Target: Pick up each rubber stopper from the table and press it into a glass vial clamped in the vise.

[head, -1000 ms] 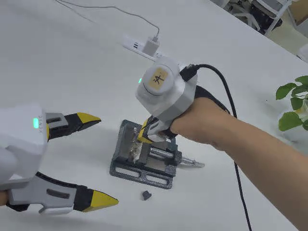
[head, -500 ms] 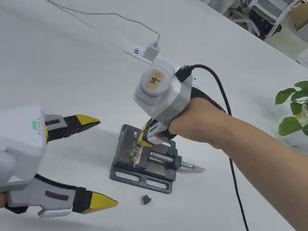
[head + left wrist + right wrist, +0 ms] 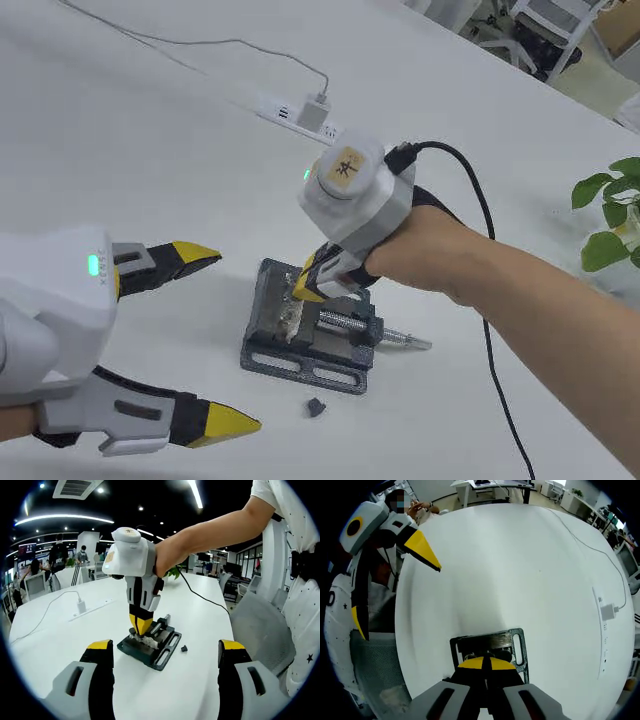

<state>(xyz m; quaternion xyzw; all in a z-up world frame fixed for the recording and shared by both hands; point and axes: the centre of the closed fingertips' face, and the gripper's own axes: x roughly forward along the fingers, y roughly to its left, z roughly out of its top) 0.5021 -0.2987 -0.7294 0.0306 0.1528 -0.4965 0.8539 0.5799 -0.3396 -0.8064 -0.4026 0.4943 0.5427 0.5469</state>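
A dark metal vise (image 3: 300, 361) stands on the white table, with a small glass vial (image 3: 292, 319) clamped between its blocks. My right gripper (image 3: 308, 290) points straight down at the vial top with its yellow tips shut together; anything between them is hidden. In the right gripper view the same shut tips (image 3: 485, 662) cover the vise (image 3: 518, 645). One dark rubber stopper (image 3: 316, 407) lies loose just in front of the vise. My left gripper (image 3: 240, 342) hovers open and empty at the lower left. From the left gripper view (image 3: 165, 647) I see the vise (image 3: 160, 655), right gripper (image 3: 140, 625) and stopper (image 3: 184, 648).
A white power strip (image 3: 296, 112) with a charger and thin cable lies at the far side of the table. The right gripper's black cable (image 3: 482, 215) trails off to the right. A green plant (image 3: 610, 215) stands at the right edge.
The head camera has shifted a little. My right gripper stays shut with its tips at the vial in the vise, and my left gripper stays open at the lower left.
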